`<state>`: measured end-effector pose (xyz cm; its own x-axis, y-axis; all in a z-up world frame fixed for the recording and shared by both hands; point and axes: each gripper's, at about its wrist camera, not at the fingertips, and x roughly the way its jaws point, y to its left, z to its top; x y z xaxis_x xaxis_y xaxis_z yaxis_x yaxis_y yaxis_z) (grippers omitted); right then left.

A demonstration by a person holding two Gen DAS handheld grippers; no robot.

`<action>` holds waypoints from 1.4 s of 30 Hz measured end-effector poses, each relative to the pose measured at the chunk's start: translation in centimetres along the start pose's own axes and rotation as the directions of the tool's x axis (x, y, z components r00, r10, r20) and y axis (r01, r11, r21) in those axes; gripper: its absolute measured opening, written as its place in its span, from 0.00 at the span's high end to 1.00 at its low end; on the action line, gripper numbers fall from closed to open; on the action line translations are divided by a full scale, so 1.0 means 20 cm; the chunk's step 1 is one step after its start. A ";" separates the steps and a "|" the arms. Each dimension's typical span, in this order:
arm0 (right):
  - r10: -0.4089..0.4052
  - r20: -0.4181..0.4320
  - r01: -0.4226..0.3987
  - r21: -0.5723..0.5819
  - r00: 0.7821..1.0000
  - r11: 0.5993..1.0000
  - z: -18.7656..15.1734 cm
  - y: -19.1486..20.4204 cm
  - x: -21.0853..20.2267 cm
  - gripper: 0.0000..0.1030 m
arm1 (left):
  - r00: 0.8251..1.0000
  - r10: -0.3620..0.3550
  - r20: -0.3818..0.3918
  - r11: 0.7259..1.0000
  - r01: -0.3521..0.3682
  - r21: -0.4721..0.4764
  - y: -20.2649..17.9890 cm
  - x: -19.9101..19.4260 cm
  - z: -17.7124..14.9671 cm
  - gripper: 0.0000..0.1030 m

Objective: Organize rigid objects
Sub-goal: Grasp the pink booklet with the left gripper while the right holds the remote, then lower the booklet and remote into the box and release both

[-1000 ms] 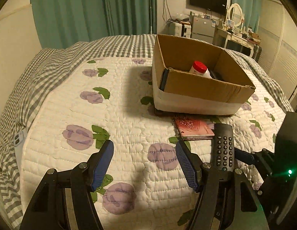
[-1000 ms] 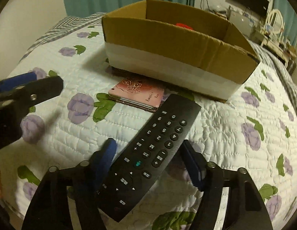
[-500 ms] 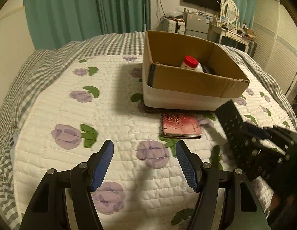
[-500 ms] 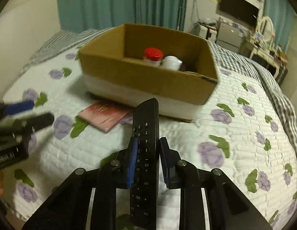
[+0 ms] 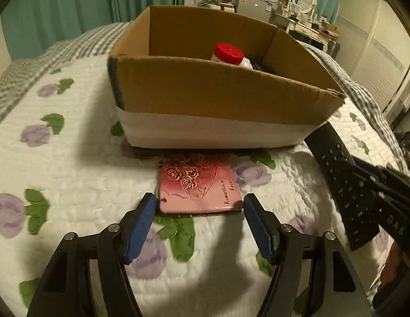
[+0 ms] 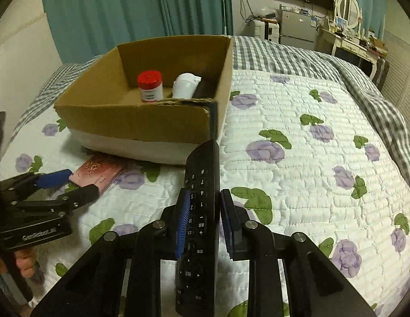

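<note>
While my right gripper [image 6: 202,222] stays out of the count of loose items, its jaws are clamped on the long black plastic remote control [image 6: 201,211], which it holds off the quilt with its tip close to the near corner of the open brown cardboard box [image 6: 141,121]. Inside that box a white bottle with a red cap [image 6: 150,85] stands upright beside a white rounded plastic item [image 6: 185,85]; something dark lies next to them, too hidden for me to name. I judge the sorting partly done: those pieces are in, the remote is in hand but not yet dropped, and the flat pink rectangular case embossed with roses [image 5: 198,187] lies on the white quilt with purple flowers [image 5: 72,158], just in front of the box. My left gripper [image 5: 198,224] hangs right over the case's near edge, its jaws opening, straddling that edge with the pads not touching it. Nothing blocks the box mouth. My worry is that both grippers work close together by the front wall, and the case butts up near the box base.
</note>
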<state>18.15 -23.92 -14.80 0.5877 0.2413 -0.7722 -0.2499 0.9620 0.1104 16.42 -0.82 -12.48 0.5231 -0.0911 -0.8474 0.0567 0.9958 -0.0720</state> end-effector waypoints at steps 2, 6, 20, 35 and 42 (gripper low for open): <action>0.007 -0.002 -0.007 0.008 1.000 1.000 -0.01 -0.01 0.02 0.78 | 1.000 0.005 0.000 1.000 -0.005 0.016 -0.02 0.02 0.02 0.28; 0.012 -0.015 -0.011 0.015 1.000 1.000 -0.01 -0.02 0.05 0.78 | 0.998 0.058 -0.028 0.997 -0.057 0.058 -0.06 0.11 0.05 0.27; 0.012 -0.021 -0.012 0.003 1.000 1.000 -0.05 -0.01 -0.02 0.78 | 0.996 0.080 0.040 0.993 -0.083 0.086 -0.10 -0.07 -0.03 0.31; 0.040 0.106 -0.036 -0.034 0.994 0.999 0.02 0.12 -0.43 0.84 | 0.983 0.049 0.175 0.995 -0.062 0.072 -0.19 -0.55 -0.09 0.31; 0.088 0.171 -0.083 -0.037 0.981 0.996 0.17 0.12 -0.53 0.85 | 0.964 0.073 0.256 0.993 -0.094 0.072 -0.18 -0.70 0.10 0.31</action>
<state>13.80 -23.68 -4.20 0.6862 0.3433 -0.6413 -0.3263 0.9332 0.1504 10.48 -3.16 0.72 0.7263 -0.0180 -0.6872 0.0684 0.9966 0.0461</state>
